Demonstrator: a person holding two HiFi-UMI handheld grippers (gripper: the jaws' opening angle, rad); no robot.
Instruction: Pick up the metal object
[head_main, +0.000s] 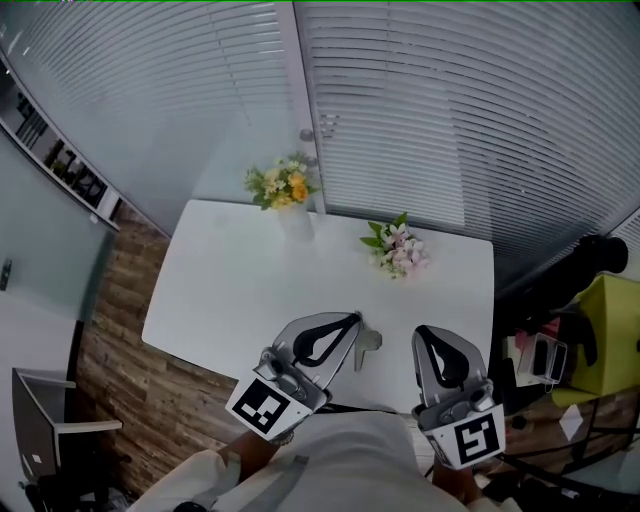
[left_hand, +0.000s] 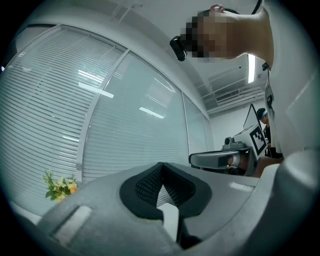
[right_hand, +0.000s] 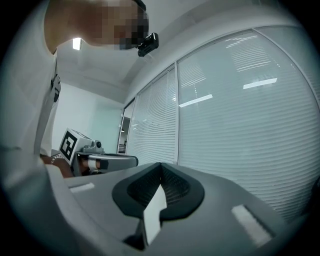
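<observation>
Risk of knock-off: small grey metal object (head_main: 368, 343) lies near front edge of white table (head_main: 230, 290), beside left gripper (head_main: 352, 320). Left and right gripper (head_main: 428, 333) both clenched, empty; advancing unopened could shove it.

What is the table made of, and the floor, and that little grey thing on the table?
The table looks like smooth white laminate or painted board: plain, evenly matte. The floor is wood or wood-look planks: brown, with streaky grain. The little grey thing is probably metal: dull silver-grey, though too small to be sure.
</observation>
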